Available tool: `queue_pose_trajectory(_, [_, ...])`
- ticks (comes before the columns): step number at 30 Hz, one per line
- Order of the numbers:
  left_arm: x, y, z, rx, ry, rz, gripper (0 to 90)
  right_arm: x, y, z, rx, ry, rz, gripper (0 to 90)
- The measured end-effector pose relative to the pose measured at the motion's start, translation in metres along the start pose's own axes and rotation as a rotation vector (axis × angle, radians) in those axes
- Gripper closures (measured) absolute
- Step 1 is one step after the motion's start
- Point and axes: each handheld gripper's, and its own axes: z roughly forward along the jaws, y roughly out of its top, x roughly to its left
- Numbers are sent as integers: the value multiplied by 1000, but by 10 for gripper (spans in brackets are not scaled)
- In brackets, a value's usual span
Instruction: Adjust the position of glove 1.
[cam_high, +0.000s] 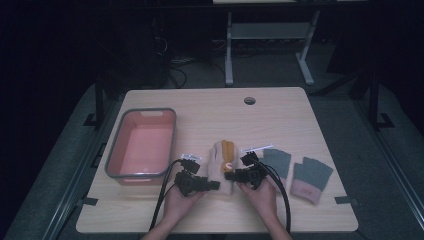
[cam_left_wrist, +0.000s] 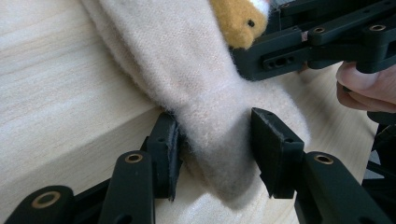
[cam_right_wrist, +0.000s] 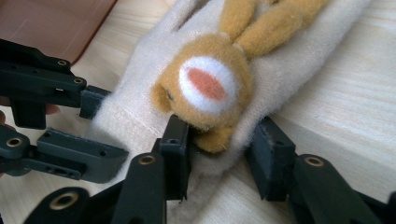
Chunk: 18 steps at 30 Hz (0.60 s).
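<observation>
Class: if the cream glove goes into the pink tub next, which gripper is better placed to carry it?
Probably left. The left gripper grips the cream glove beside the pink tub; the right gripper is farther away.

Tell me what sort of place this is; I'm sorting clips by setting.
Probably a lab or workshop set up for recording, not a home: a plain wooden table with a cable hole, a second desk's metal frame behind it, and loose cables on a dark floor.

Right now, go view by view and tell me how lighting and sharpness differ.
High view: dim, bluish and soft, floor nearly black, cream glove low in detail. Left gripper view: bright, glove fuzz crisp, nearest tongs slightly soft. Right gripper view: bright and warm, plush patch sharp, wood grain clear.
</observation>
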Motion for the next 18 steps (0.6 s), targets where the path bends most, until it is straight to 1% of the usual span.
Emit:
queue_pose_trajectory(6, [2, 2, 2, 7, -14, -8, 577, -1, 0, 2, 0, 22, 14, 676])
queue_pose_trajectory(10, [3, 3, 3, 7, -31, -25, 589, -3, 1, 3, 4, 34, 16, 697])
queue_pose_trajectory(14, [5, 3, 3, -6, -46, -35, 617, -7, 2, 4, 8, 75, 27, 727])
queue_pose_trajectory(15, [5, 3, 3, -7, -54, -37, 624, -8, 2, 3, 11, 85, 33, 743])
queue_pose_trajectory(18, [10, 4, 2, -3, -85, -48, 637, -10, 3, 1, 10, 107, 22, 779])
